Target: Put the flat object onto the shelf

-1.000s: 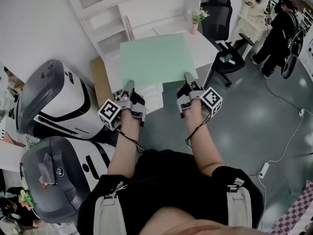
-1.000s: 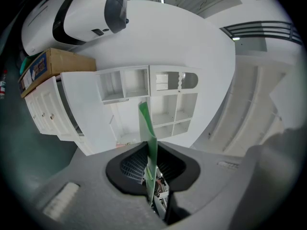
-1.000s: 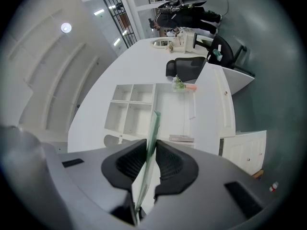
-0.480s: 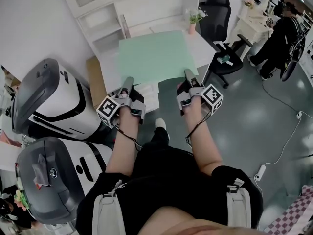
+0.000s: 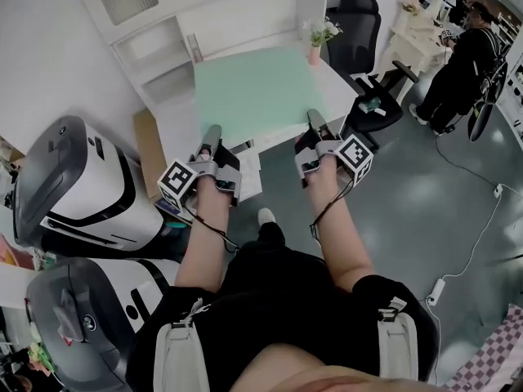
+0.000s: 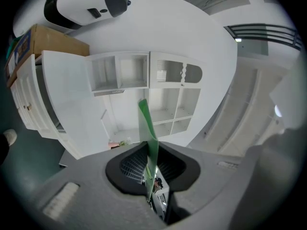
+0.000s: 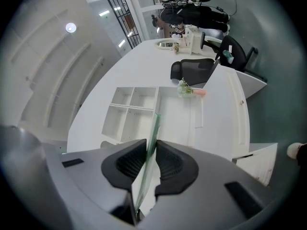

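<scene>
Flat object: a pale green flat sheet, thin, smooth and matte, with square corners. Both gripper views show it edge-on as a slim strip, slightly bowed in the left one.
Where it is: spread roughly level over the white counter and held at its near edge. Whether its far part rests on the counter cannot be told.
Left hold: the left gripper is grey plastic with ribbed black pads. Its jaws pinch the sheet's near left edge.
Right hold: the right gripper is of the same build. Its jaws pinch the sheet's near right edge.
Shelf: a white shelf unit of smooth panels with boxy open compartments stands at the counter's far side, beyond the sheet.
On the counter: a small pink vase with white flowers stands by the sheet's far right corner. White papers lie at the counter's near edge, between the two grippers.
Left of the counter: a brown cardboard box sits here. Further left are rounded, glossy white-and-grey machine housings.
Right of the counter: a black office chair stands here. A person in dark clothes is at the far right, on the shiny grey floor.
</scene>
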### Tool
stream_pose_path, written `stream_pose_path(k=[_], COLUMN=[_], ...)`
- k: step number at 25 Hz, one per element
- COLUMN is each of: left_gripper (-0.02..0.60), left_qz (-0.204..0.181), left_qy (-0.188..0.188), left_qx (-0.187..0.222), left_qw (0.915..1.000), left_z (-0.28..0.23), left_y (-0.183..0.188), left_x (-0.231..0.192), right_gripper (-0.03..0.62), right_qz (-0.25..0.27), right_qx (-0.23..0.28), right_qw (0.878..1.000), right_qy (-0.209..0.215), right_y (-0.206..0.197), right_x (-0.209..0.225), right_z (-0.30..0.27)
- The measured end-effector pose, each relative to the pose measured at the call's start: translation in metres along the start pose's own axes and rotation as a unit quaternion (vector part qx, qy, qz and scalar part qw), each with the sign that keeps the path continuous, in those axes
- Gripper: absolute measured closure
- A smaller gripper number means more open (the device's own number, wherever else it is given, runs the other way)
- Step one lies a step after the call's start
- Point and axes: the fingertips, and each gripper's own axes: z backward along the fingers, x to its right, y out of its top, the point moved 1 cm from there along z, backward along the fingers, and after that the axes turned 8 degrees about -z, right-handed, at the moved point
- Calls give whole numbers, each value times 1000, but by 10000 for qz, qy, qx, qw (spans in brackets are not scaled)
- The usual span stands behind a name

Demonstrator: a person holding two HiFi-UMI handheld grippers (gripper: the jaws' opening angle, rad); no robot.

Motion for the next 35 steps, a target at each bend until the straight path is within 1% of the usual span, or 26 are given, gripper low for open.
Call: stream_pose_path(k=[9, 17, 21, 25, 29, 31, 35], left_gripper=[525, 523, 522, 522, 521, 520, 520], left_qz=[34, -65, -127, -277, -252, -299, -403], left_qy=[20, -135, -311, -453, -639, -702, -729], left_qx=[-41, 15, 43, 112, 207, 232, 275], left_qw=[10000, 9999, 9994, 9985, 9974, 9968, 9961], left_z=[-85, -163, -205, -248, -278, -291, -312], left_y=[23, 59, 72, 90, 111, 120, 133], left_x=[-14, -15, -9, -4, 4, 8, 12], right_gripper=[533, 531, 530, 530, 531, 531, 531], right_qz=[10, 61, 52, 78, 63, 55, 41], right_qx=[-33, -117, -158, -222, -282, -292, -299], right_qw=[9999, 9999, 9998, 9993, 9983, 9977, 9968], right_qy=[-158, -70, 107, 285, 514, 607, 747], right_y=[31, 50, 67, 83, 84, 86, 89], right_x=[12, 8, 0, -15, -29, -35, -48], right_z=[-82, -168, -210, -256, -298, -315, -348])
